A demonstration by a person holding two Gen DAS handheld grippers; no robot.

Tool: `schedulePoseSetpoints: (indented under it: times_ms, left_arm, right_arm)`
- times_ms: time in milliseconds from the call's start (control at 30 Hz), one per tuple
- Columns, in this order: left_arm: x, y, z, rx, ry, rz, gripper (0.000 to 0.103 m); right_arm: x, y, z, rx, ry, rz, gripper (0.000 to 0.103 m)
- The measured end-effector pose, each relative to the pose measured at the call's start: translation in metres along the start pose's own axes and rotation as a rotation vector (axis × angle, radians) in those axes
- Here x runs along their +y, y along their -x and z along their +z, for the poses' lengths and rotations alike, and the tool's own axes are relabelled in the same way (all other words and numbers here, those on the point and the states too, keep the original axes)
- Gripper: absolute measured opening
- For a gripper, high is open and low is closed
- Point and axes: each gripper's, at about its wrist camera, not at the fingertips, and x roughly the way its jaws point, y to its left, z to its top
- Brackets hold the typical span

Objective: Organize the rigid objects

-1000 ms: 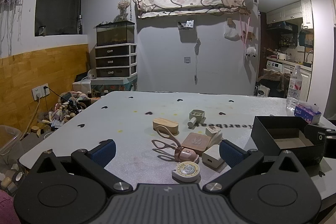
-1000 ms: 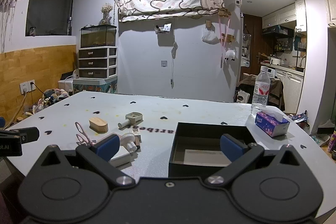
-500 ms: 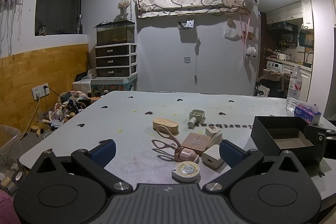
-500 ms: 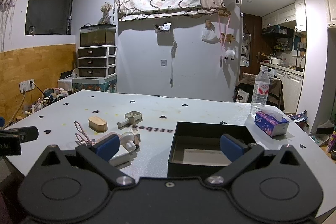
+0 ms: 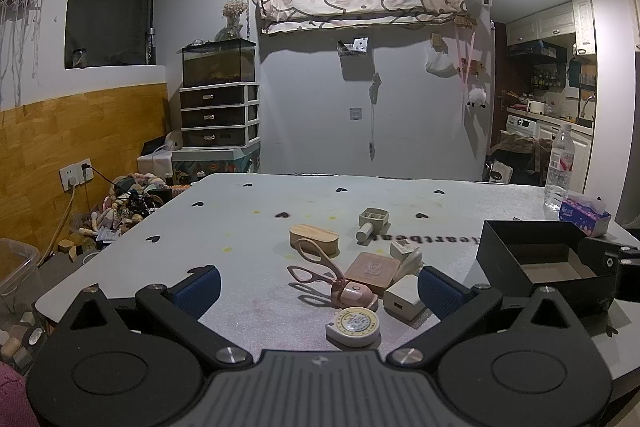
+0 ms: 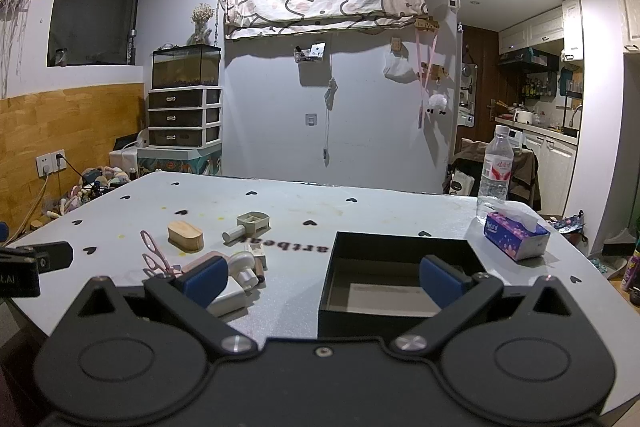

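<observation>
Dim room, grey desk [image 5: 240, 227] | clutter near left gripper [image 5: 318, 285]: scissors [image 5: 316, 267], tape measure [image 5: 354, 325], white charger [image 5: 404, 303], wooden case [image 5: 314, 237] | black box [image 6: 400, 279] empty before right gripper [image 6: 324, 277] | both jaws spread, holding nothing | nothing sorted yet, all left

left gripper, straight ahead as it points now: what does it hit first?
Likely the round tape measure, nearest thing between the open left gripper fingers, with the pink scissors just beyond. Depth and height are unclear: if it travels level above the table, it may pass over them.
</observation>
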Motion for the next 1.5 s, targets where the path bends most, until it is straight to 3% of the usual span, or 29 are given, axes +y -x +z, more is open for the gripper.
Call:
schedulePoseSetpoints:
  times_ms: [1300, 1500]
  left_arm:
    - [0.000, 0.000, 0.000, 0.003, 0.001, 0.000, 0.103]
    - [-0.016, -0.008, -0.008, 0.015, -0.010, 0.005, 0.103]
  right_arm:
    - [0.002, -0.002, -0.003, 0.009, 0.008, -0.003, 0.103]
    - [0.005, -0.005, -0.012, 0.026, 0.020, 0.009, 0.103]
